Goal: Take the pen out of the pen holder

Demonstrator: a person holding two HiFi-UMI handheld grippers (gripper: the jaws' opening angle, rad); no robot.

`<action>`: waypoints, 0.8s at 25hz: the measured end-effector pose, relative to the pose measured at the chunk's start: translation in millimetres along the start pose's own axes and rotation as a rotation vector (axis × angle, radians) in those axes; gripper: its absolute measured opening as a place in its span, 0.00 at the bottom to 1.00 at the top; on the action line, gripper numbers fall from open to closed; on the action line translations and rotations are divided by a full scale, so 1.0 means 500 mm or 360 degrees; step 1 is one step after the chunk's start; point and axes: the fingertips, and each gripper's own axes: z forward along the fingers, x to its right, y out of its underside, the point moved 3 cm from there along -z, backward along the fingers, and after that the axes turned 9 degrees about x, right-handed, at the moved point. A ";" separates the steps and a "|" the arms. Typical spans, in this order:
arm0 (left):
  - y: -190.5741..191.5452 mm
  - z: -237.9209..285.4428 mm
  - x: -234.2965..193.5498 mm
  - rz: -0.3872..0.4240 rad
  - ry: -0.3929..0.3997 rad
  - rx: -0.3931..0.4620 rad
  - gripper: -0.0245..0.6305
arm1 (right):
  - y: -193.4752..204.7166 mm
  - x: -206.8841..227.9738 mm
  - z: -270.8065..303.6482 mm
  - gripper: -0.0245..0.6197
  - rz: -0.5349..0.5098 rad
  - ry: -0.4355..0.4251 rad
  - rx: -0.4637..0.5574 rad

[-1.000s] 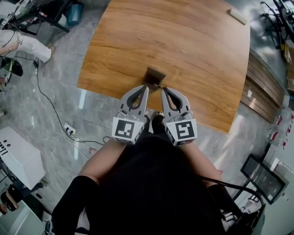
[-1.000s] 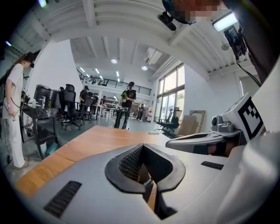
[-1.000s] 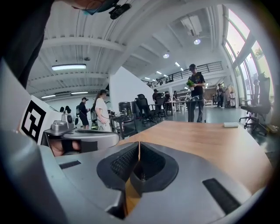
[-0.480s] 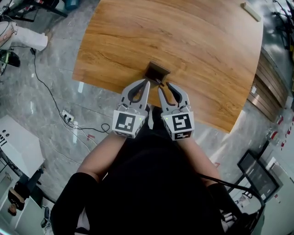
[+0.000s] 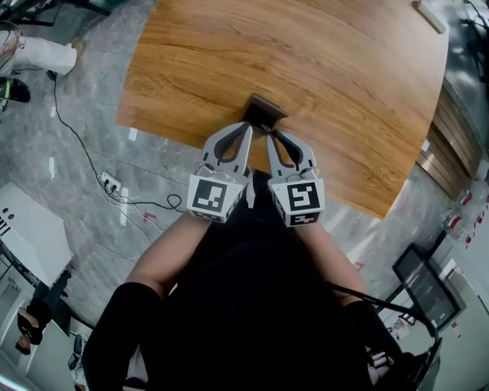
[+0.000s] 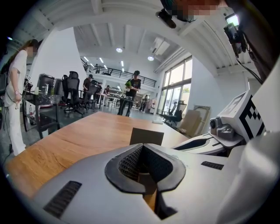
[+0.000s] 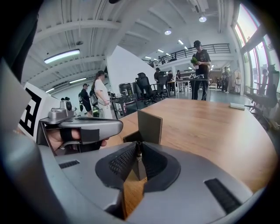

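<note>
The pen holder (image 5: 264, 114) is seen near the front edge of the table (image 5: 344, 69), just ahead of both grippers. The right gripper (image 5: 272, 135) is closed on the thin pen (image 7: 139, 151) at the holder's near side. The left gripper (image 5: 247, 127) is closed on nothing, just beside it. A white bar (image 5: 429, 17) is seen at the far corner.
</note>
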 end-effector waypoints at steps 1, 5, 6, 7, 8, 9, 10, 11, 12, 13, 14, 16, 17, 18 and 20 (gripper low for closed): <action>-0.001 -0.002 0.000 0.0013 0.0001 0.0000 0.04 | -0.002 0.002 -0.002 0.10 -0.0004 0.0005 0.0008; -0.013 -0.011 -0.001 -0.0005 -0.0016 0.0035 0.04 | -0.027 0.003 -0.016 0.10 -0.0027 0.0025 0.0058; -0.017 -0.014 -0.001 0.0005 -0.0015 0.0045 0.04 | -0.037 0.001 -0.022 0.10 -0.0029 0.0027 0.0073; -0.023 -0.017 0.000 0.0014 -0.0013 0.0053 0.04 | -0.046 -0.002 -0.029 0.10 -0.0032 0.0030 0.0087; -0.030 -0.020 0.003 0.0023 -0.0008 0.0060 0.04 | -0.057 -0.005 -0.037 0.10 -0.0036 0.0033 0.0101; -0.039 -0.023 0.007 0.0036 -0.0001 0.0068 0.04 | -0.067 -0.007 -0.046 0.10 -0.0042 0.0037 0.0114; -0.048 -0.025 0.012 0.0050 0.0007 0.0074 0.04 | -0.077 -0.008 -0.054 0.10 -0.0050 0.0042 0.0126; -0.057 -0.026 0.016 0.0061 0.0011 0.0080 0.04 | -0.087 -0.007 -0.061 0.10 -0.0058 0.0048 0.0138; -0.065 -0.027 0.019 0.0069 0.0011 0.0085 0.04 | -0.095 -0.005 -0.067 0.10 -0.0064 0.0054 0.0148; -0.072 -0.026 0.021 0.0077 0.0008 0.0089 0.04 | -0.103 -0.003 -0.072 0.10 -0.0068 0.0059 0.0156; -0.079 -0.027 0.023 0.0082 0.0003 0.0092 0.04 | -0.111 -0.003 -0.077 0.10 -0.0070 0.0062 0.0162; -0.092 -0.029 0.027 0.0086 -0.0004 0.0096 0.04 | -0.133 -0.007 -0.090 0.10 -0.0077 0.0062 0.0180; -0.099 -0.031 0.030 0.0089 -0.0002 0.0097 0.04 | -0.146 -0.012 -0.097 0.10 -0.0082 0.0059 0.0193; -0.106 -0.032 0.033 0.0095 0.0002 0.0097 0.04 | -0.160 -0.017 -0.103 0.10 -0.0089 0.0054 0.0208; -0.118 -0.032 0.035 0.0105 0.0007 0.0096 0.04 | -0.183 -0.025 -0.113 0.10 -0.0107 0.0045 0.0234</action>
